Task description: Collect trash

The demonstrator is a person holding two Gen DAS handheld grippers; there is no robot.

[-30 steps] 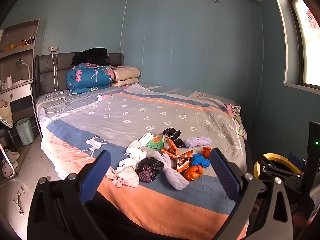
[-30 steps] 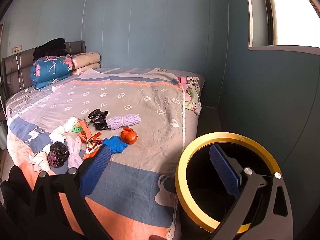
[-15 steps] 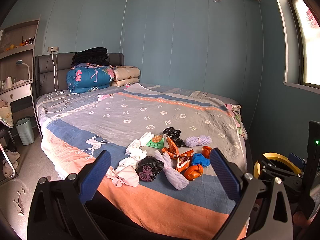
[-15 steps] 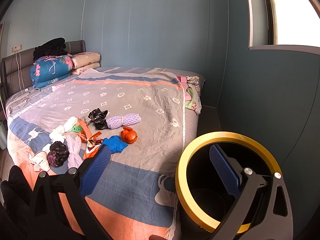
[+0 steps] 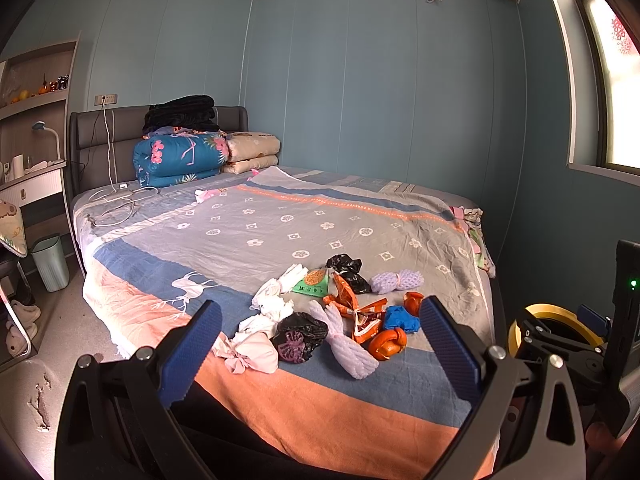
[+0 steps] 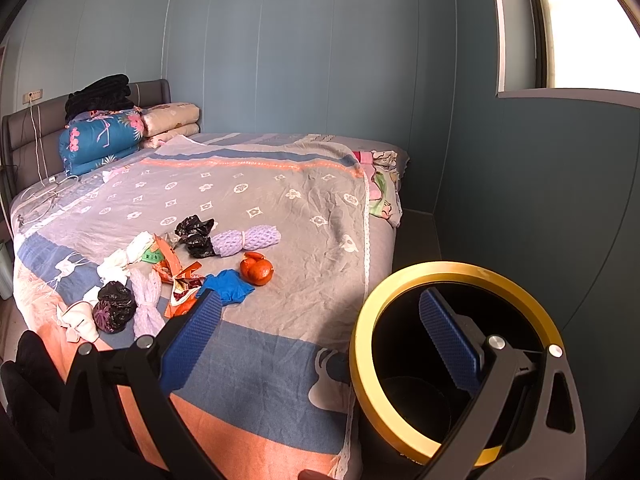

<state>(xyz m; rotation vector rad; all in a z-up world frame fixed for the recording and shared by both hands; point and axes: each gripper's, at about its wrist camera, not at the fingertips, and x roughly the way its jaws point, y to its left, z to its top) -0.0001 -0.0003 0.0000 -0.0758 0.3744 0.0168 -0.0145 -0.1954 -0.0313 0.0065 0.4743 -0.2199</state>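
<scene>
Lying untouched, the trash (image 5: 340,312) is heaped low and centre in the left view, on the bed (image 5: 248,232); nothing is seen changed from a second ago. Both the left gripper (image 5: 320,354) and the right gripper (image 6: 320,340) are held spread and empty. The bin (image 6: 456,356) is waiting at lower right; collection is judged not yet begun.

A patterned bed (image 5: 248,236) carries a cluster of trash (image 5: 340,312) near its foot, folded quilts (image 5: 180,158) and what look like white cables (image 5: 116,204) by the headboard.
</scene>
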